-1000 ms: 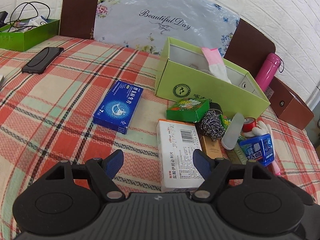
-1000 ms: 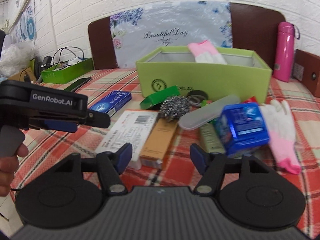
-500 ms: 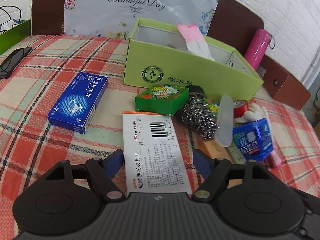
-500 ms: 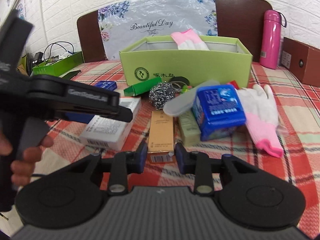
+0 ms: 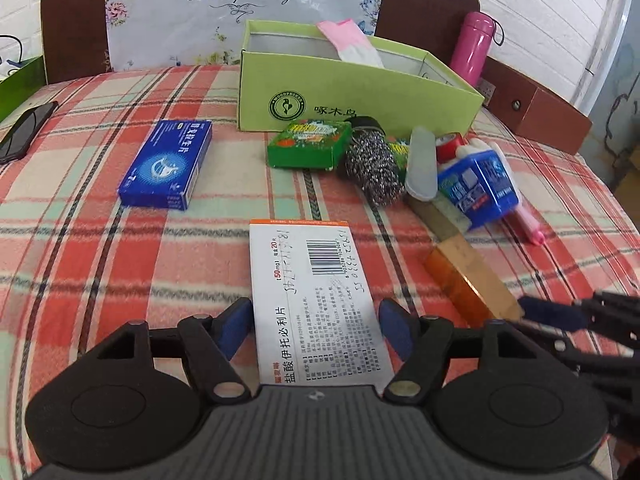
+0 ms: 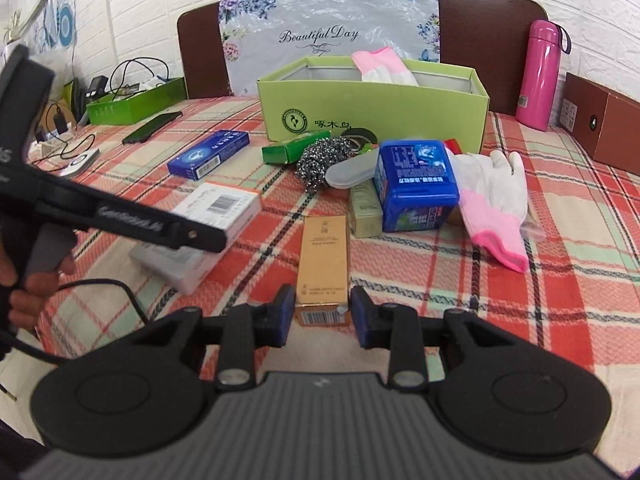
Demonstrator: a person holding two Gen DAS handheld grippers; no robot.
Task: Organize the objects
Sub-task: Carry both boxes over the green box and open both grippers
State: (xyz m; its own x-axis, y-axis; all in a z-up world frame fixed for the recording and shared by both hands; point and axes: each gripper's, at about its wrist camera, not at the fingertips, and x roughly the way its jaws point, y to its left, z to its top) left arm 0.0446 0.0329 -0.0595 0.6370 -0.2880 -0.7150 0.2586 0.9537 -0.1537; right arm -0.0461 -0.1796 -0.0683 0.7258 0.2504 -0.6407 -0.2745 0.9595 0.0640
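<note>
The left gripper (image 5: 314, 326) is straddling the near end of the white medicine box (image 5: 314, 300), jaws spread, ready for pinching. The right gripper (image 6: 322, 312) is pinching the gold box (image 6: 322, 264), probably for carrying it to the far green box (image 6: 376, 114).

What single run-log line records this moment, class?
left gripper: open, straddling white medicine box | right gripper: gripping tan box | green box: glove inside

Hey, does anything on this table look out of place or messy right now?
Yes. A pink-cuffed glove droops over the green box's rim, half in, while another glove lies on the cloth. Beside it a blue tub sits tilted on a heap with a steel scourer.
</note>
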